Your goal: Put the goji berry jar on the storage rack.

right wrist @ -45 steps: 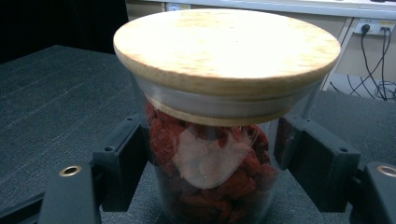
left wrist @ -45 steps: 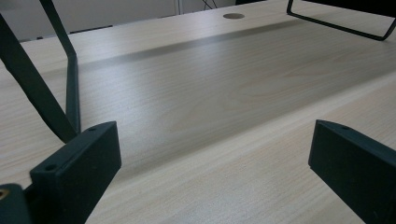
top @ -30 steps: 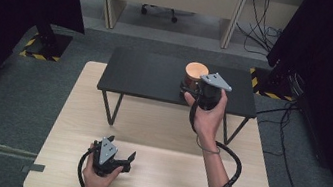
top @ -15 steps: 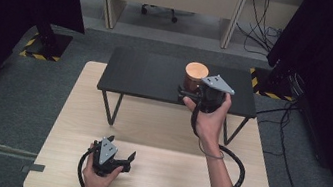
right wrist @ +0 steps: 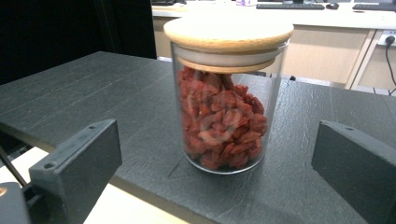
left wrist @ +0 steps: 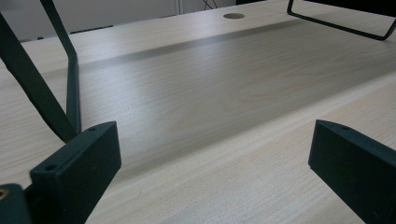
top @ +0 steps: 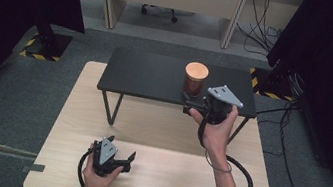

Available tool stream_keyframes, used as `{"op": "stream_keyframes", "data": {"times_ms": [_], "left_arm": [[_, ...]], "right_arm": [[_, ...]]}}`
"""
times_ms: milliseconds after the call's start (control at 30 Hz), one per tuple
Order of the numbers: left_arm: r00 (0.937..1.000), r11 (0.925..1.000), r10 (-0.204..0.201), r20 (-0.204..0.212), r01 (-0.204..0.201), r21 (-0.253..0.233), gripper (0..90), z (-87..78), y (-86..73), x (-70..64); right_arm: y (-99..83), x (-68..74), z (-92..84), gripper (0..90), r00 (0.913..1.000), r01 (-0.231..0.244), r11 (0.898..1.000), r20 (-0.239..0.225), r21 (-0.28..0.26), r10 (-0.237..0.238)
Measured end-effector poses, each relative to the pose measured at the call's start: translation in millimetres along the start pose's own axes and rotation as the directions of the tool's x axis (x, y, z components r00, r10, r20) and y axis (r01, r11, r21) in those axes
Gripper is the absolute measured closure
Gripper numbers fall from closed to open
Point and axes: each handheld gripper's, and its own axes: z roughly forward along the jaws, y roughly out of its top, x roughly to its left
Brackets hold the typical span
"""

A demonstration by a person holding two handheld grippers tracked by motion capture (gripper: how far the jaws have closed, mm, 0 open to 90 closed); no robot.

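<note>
My right claw (right wrist: 215, 158), just been opening, is standing wide w/ jar (right wrist: 226, 98) apart from it on black surface (right wrist: 93, 93). My left claw (left wrist: 210, 168) is resting open, nothing betw. jaws.

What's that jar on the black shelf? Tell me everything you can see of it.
The jar is a clear glass cylinder, about two-thirds full of wrinkled red dried berries, closed by a flat, pale wooden lid. It stands upright near the front edge of the black raised shelf. Nothing grips it: the right tongs stand open just before it.
</note>
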Motion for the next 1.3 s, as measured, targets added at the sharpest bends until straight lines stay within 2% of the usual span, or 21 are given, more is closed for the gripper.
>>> {"op": "stream_keyframes", "data": {"times_ms": [200,333,467,500,633,867,1000,1100,1300], "left_arm": [[1.0000,1.0000,0.000,0.000,0.000,0.000,1.7,-0.1,-0.1,-0.1],[1.0000,1.0000,-0.001,0.000,0.001,-0.002,1.7,-0.1,-0.3,0.0],[1.0000,1.0000,0.002,0.000,-0.002,-0.002,1.7,0.0,-0.3,-0.3],[1.0000,1.0000,0.002,0.000,-0.002,-0.002,1.7,0.0,-0.3,-0.3],[1.0000,1.0000,-0.001,0.000,0.001,-0.004,1.7,0.1,-0.7,-0.5],[1.0000,1.0000,-0.003,-0.004,0.003,-0.003,1.7,-0.1,-0.7,-0.8],[1.0000,1.0000,0.001,-0.004,-0.001,-0.003,1.7,-0.2,-0.6,-1.2],[1.0000,1.0000,0.001,-0.004,-0.001,-0.002,1.7,-0.2,-0.6,-1.4],[1.0000,1.0000,0.002,-0.005,-0.002,-0.002,1.7,-0.3,-0.6,-1.7]], "right_arm": [[-5.7,0.9,-9.2,1.0,0.9998,0.016,1.000,-0.015,-0.014,-0.016],[-18.7,1.4,-18.6,0.9,0.9997,0.019,1.000,-0.014,-0.018,-0.019],[-50.5,-0.9,-31.1,0.9,0.9993,0.023,1.000,-0.027,-0.019,-0.024],[-50.5,-0.9,-31.1,0.9,0.9993,0.023,1.000,-0.027,-0.019,-0.024],[-73.4,-5.6,-38.5,0.7,0.9993,0.016,1.000,-0.034,-0.025,-0.016],[-90.4,-8.8,-51.3,0.6,0.9983,0.031,0.999,-0.048,-0.030,-0.032],[-105.5,-10.3,-56.6,0.6,0.9977,0.037,0.999,-0.056,0.003,-0.037],[-122.1,-11.2,-57.6,0.5,0.9979,0.044,0.998,-0.050,0.050,-0.041],[-157.6,-15.8,-54.1,1.2,0.9991,0.033,0.989,-0.030,0.147,-0.029]]}}
